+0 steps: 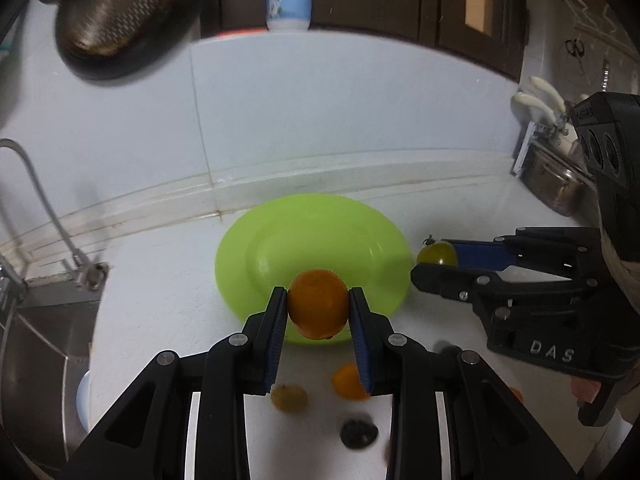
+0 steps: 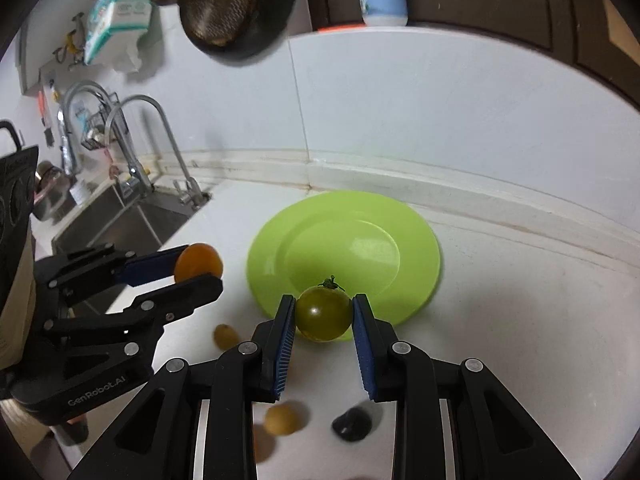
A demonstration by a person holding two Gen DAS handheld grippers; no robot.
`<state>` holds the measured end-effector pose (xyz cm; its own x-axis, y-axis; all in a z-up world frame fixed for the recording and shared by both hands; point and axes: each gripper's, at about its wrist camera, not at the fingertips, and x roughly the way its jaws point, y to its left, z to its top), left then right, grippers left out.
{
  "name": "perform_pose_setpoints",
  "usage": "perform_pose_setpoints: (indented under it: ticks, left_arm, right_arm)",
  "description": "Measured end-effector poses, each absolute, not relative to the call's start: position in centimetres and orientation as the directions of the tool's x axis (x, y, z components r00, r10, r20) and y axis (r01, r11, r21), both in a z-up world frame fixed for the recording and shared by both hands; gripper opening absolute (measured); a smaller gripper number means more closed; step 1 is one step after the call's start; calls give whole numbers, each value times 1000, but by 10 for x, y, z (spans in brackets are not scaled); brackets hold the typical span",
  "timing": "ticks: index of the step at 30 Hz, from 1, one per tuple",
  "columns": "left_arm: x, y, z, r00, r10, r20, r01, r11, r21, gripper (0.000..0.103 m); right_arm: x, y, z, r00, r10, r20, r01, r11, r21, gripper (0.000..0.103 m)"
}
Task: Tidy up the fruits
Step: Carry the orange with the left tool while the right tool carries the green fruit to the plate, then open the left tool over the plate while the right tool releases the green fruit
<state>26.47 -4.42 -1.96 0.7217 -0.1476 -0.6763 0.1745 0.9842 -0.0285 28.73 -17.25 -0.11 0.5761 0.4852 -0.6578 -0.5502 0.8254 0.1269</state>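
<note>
My left gripper is shut on an orange tomato, held over the near rim of a lime green plate. My right gripper is shut on a green tomato with a dark stem, over the near edge of the same plate. The right gripper with its green tomato shows to the right of the plate in the left wrist view. In the right wrist view the left gripper carries the orange tomato left of the plate.
Small fruits lie on the white counter below the grippers: a yellow one, an orange one, a dark one, again as yellow and dark. A sink with taps is left. A strainer hangs on the wall.
</note>
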Motion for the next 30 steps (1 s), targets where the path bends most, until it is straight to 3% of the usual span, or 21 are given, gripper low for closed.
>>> perform_pose_setpoints:
  ticks: [16, 21, 23, 30]
  left_arm:
    - [321, -36, -76, 607, -149, -781, 175, 983, -51, 31]
    - [312, -37, -67, 641, -115, -759, 163, 987, -13, 41]
    - [300, -36, -58, 655, -110, -747, 162, 987, -3, 43]
    - [252, -42, -24, 711, -88, -698, 153, 988, 32, 52]
  right_arm:
    - [351, -148, -59, 466, 436, -770, -557, 820, 127, 30]
    - [348, -149, -58, 486, 428, -762, -549, 828, 115, 32]
    - [342, -153, -52, 509, 421, -751, -537, 837, 105, 40]
    - [300, -171, -18, 602, 405, -688, -506, 860, 63, 40]
